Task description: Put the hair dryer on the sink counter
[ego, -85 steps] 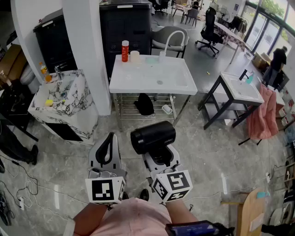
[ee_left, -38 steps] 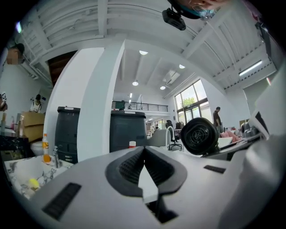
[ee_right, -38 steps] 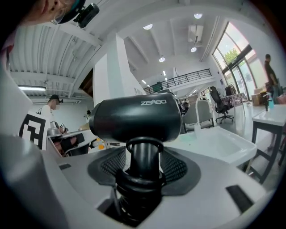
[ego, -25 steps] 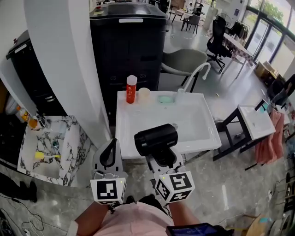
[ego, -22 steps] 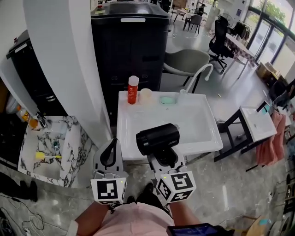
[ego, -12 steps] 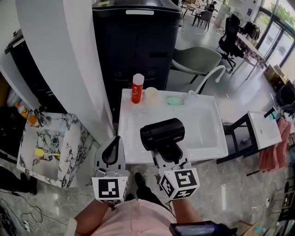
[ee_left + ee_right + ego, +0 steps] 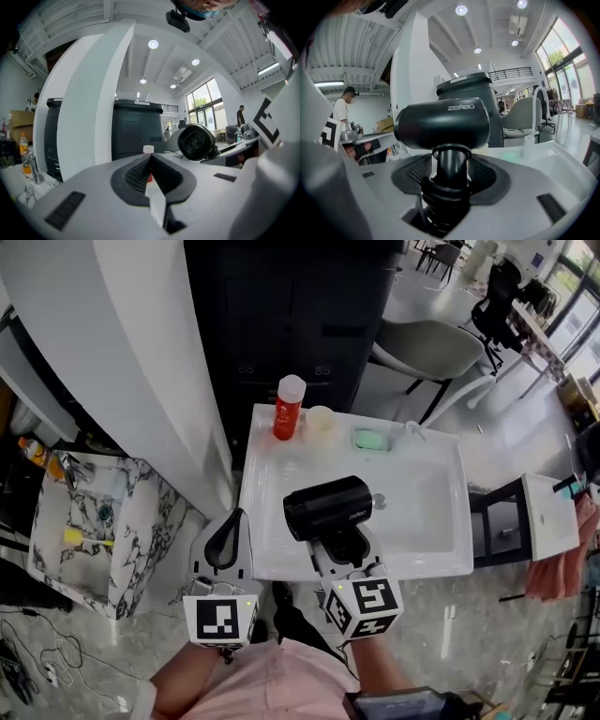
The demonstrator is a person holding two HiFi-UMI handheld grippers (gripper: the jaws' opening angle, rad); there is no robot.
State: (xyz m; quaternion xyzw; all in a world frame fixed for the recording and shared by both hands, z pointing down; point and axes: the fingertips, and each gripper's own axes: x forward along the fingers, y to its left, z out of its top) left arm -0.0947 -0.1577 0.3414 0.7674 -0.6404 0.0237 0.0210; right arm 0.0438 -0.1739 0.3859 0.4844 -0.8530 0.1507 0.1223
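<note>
A black hair dryer (image 7: 326,507) (image 7: 443,124) is held up by its handle, with my right gripper (image 7: 344,549) (image 7: 449,176) shut on that handle. In the head view its barrel lies crosswise over the front of the white sink counter (image 7: 272,554). My left gripper (image 7: 226,542) (image 7: 151,161) hangs shut and empty just left of the counter's front left corner. From the left gripper view the hair dryer (image 7: 197,141) shows end-on at the right.
Along the counter's back edge stand a red bottle with a white cap (image 7: 288,408), a pale cup (image 7: 321,422), a green soap dish (image 7: 368,439) and a white tap (image 7: 412,430). A marble basin (image 7: 56,563) sits left, a white pillar (image 7: 141,352) and a black cabinet (image 7: 291,306) behind.
The view has closed in on the white sink: the counter now lies directly under the hair dryer. Both grippers keep their hold and spacing.
</note>
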